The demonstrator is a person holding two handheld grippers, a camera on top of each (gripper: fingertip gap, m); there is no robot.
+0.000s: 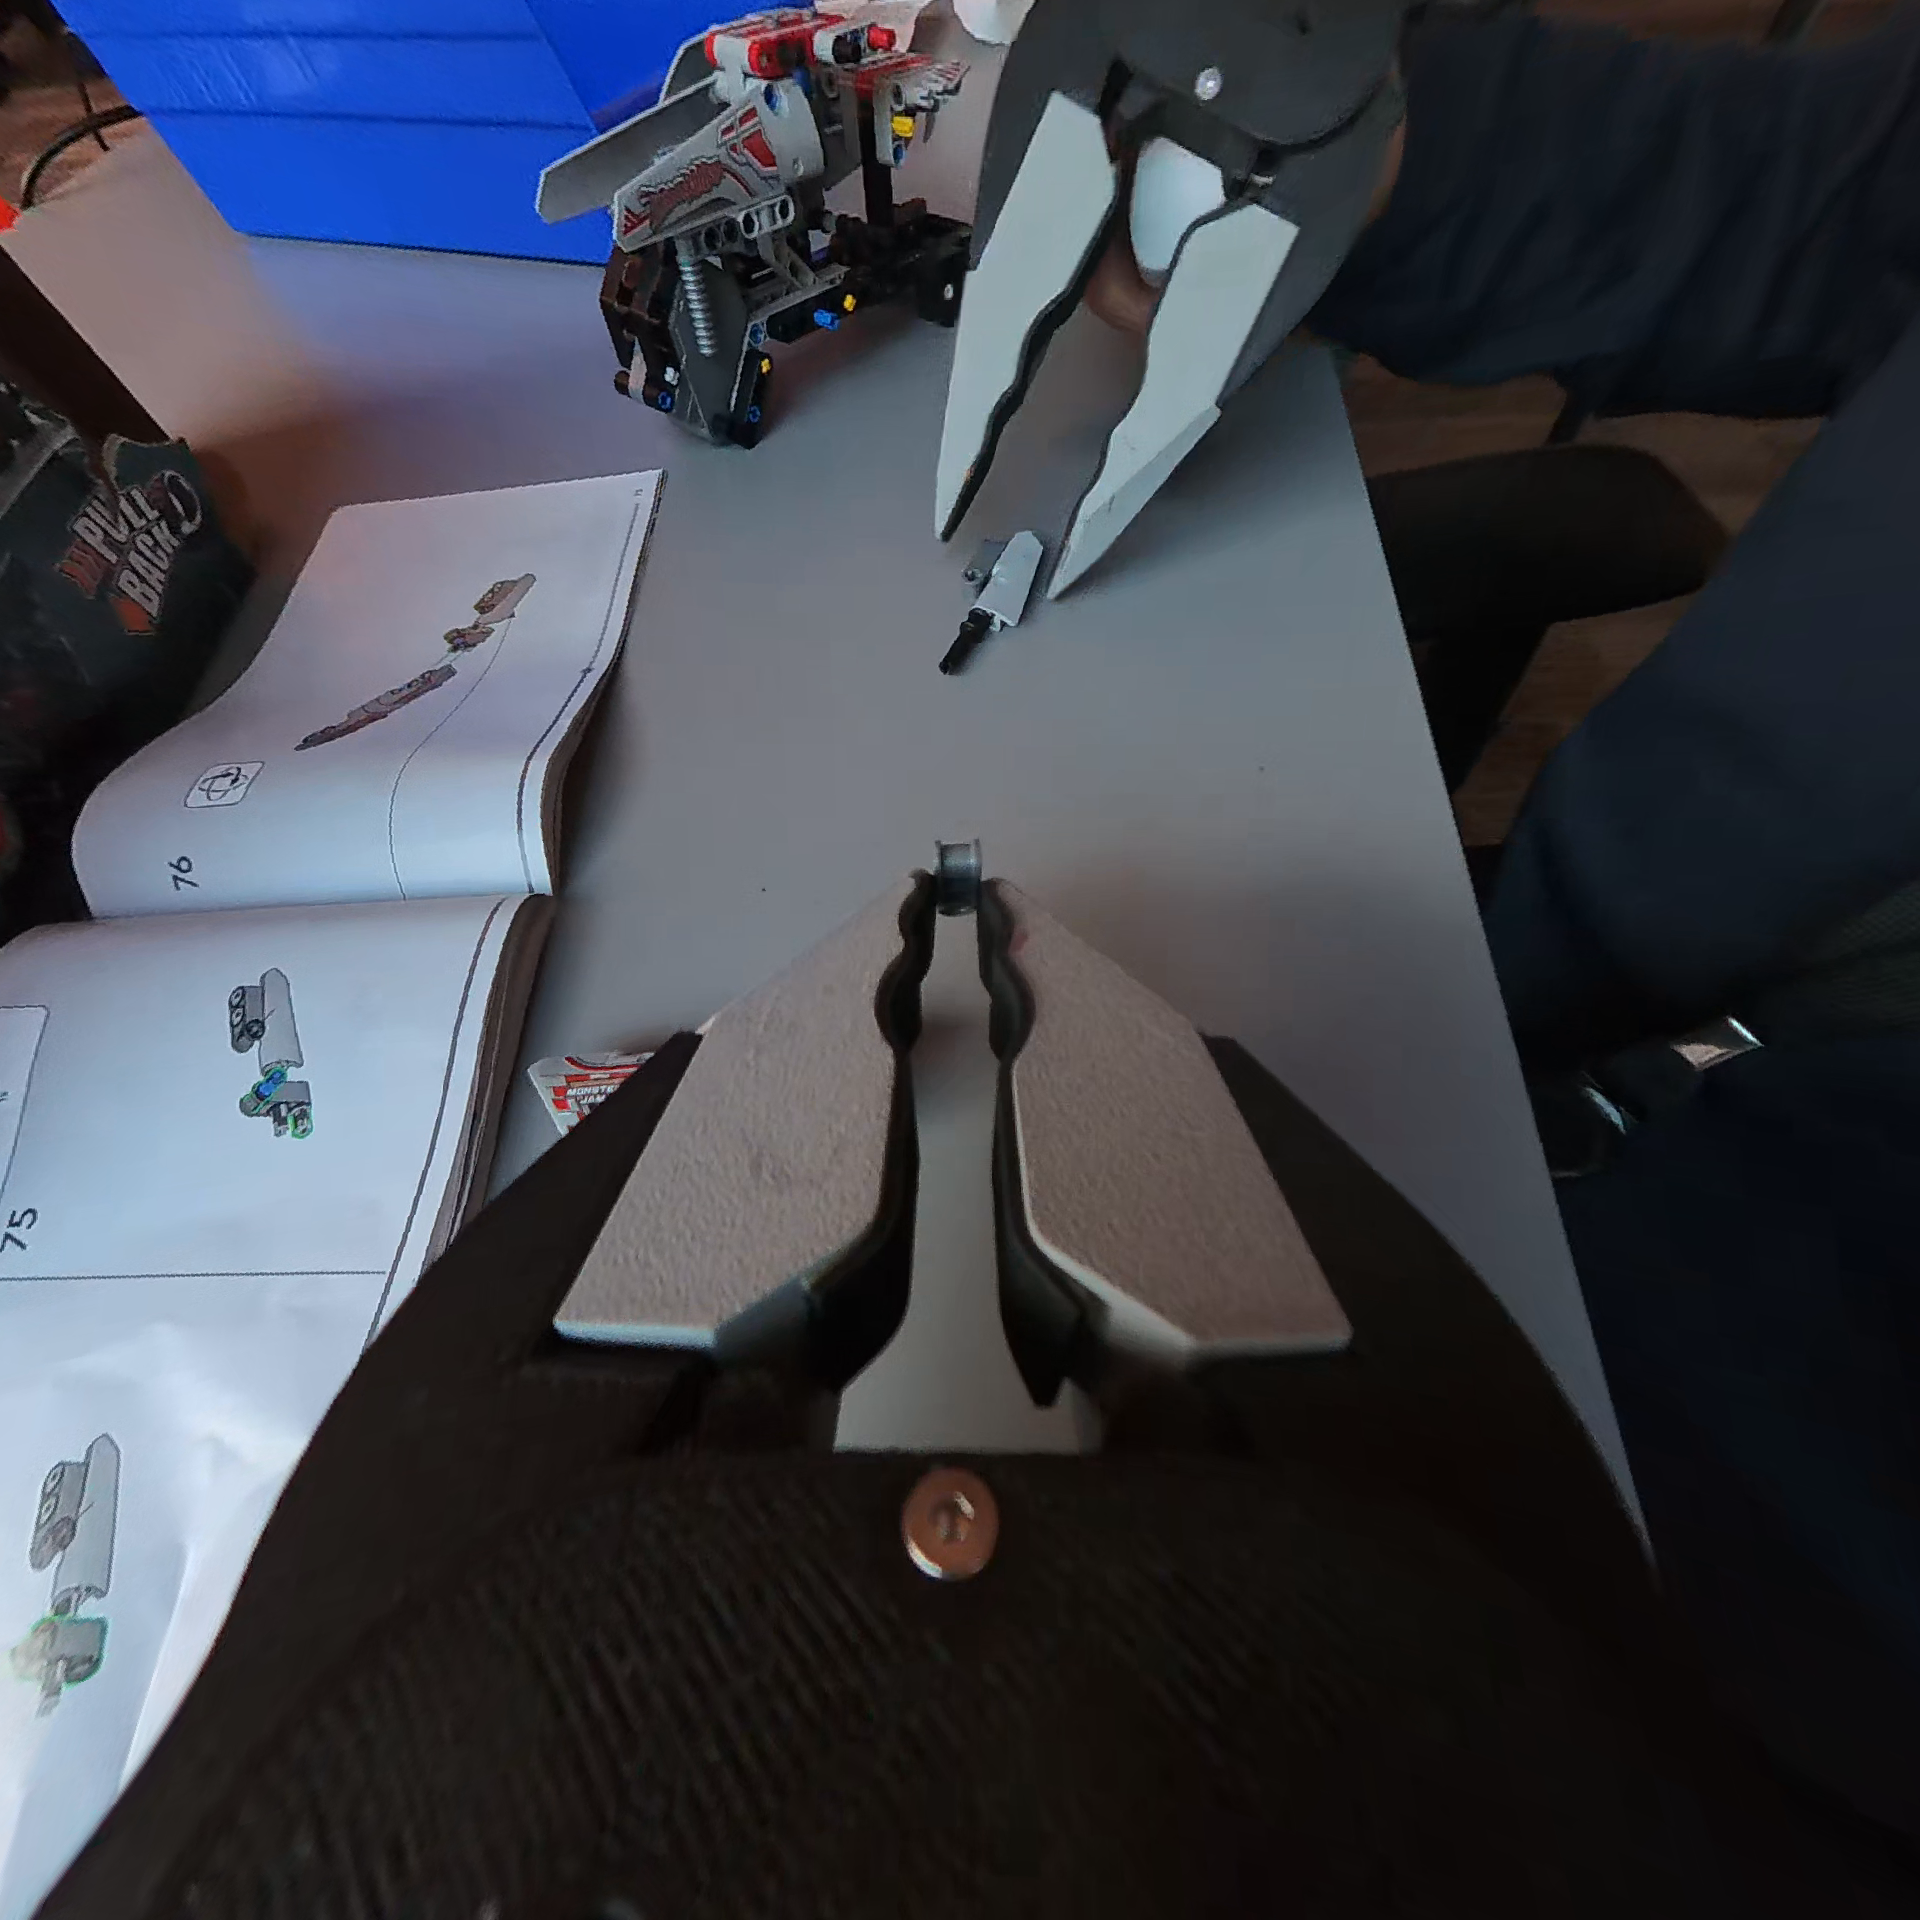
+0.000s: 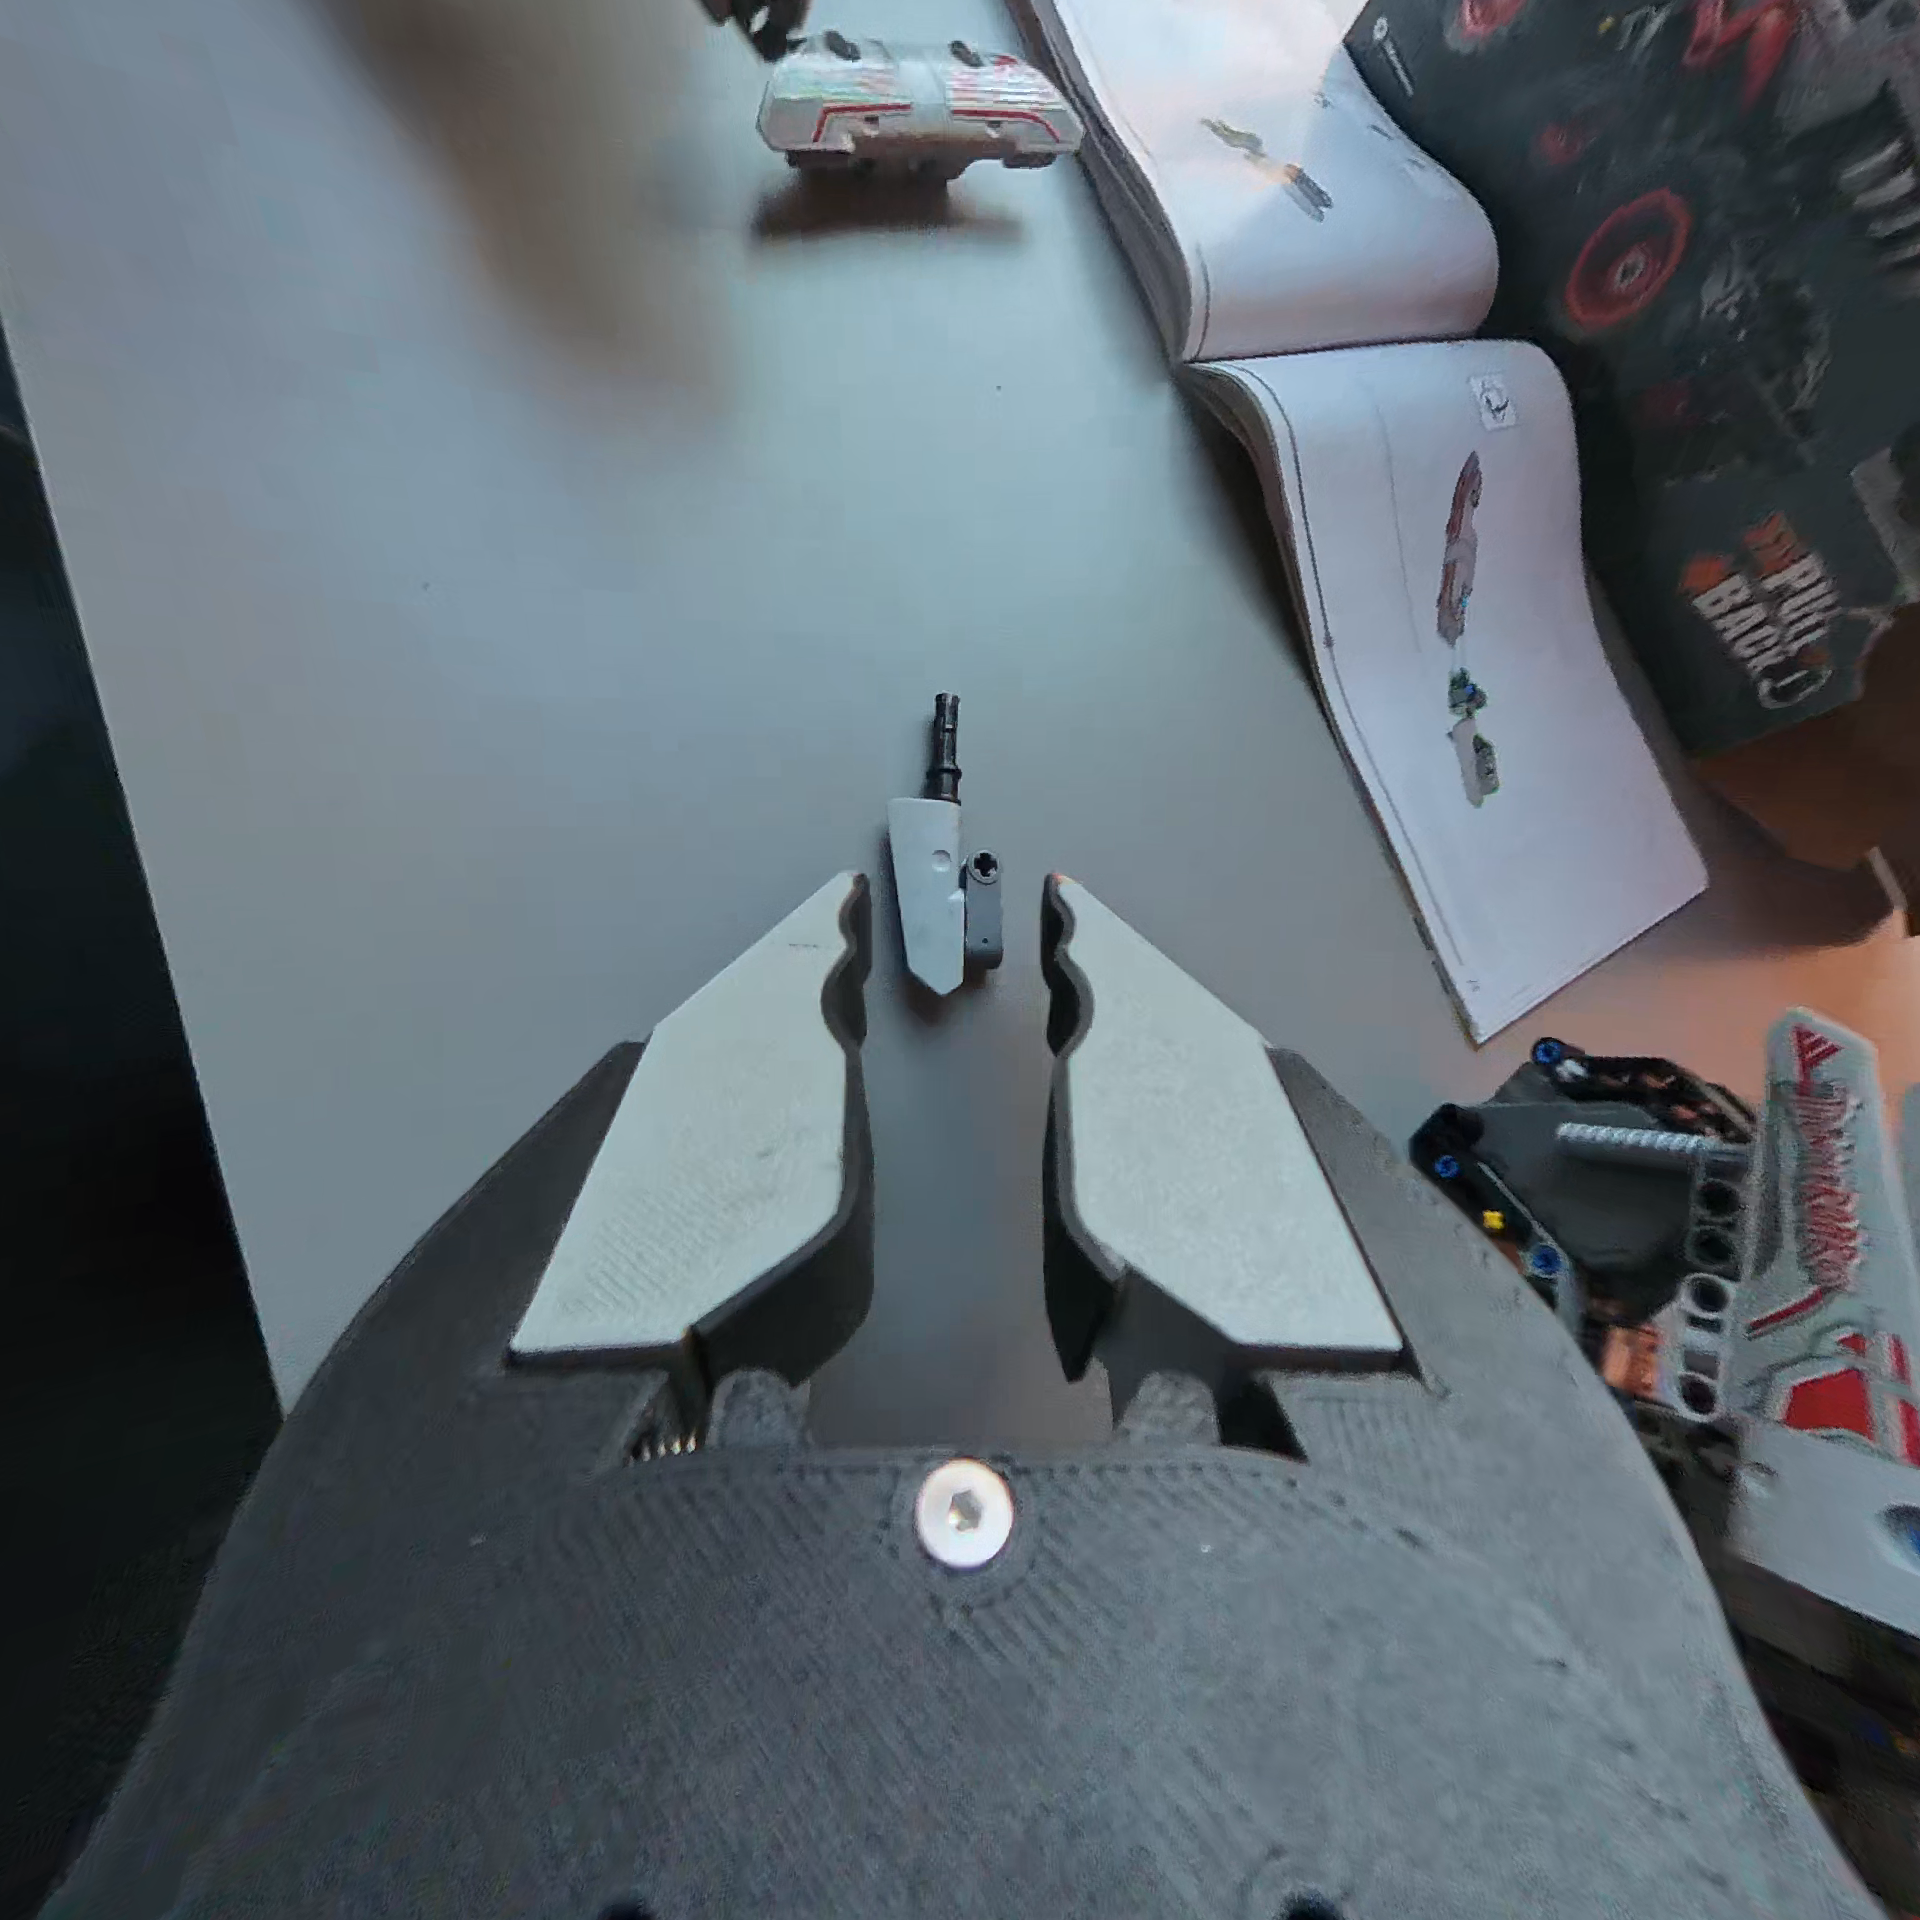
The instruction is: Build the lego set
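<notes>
My left gripper [image 1: 957,883] is shut on a small grey round bush piece [image 1: 956,876], held above the grey table [image 1: 831,665]. My right gripper [image 2: 954,883] is open, its fingertips on either side of a small grey panel assembly [image 2: 930,894] with a black axle pin, which lies on the table. The same assembly shows in the left wrist view [image 1: 1003,592], with the right gripper [image 1: 1003,566] above it. The partly built truck chassis [image 1: 769,239] with red and grey panels stands at the far side of the table; it also shows in the right wrist view [image 2: 1662,1226].
An open instruction booklet [image 1: 343,748] lies left of the work area, also in the right wrist view [image 2: 1455,623]. The dark set box [image 2: 1714,312] lies beyond it. A white and red body section [image 2: 914,104] lies on the table. A blue bin [image 1: 343,114] stands behind. The table edge [image 1: 1455,831] runs along the right.
</notes>
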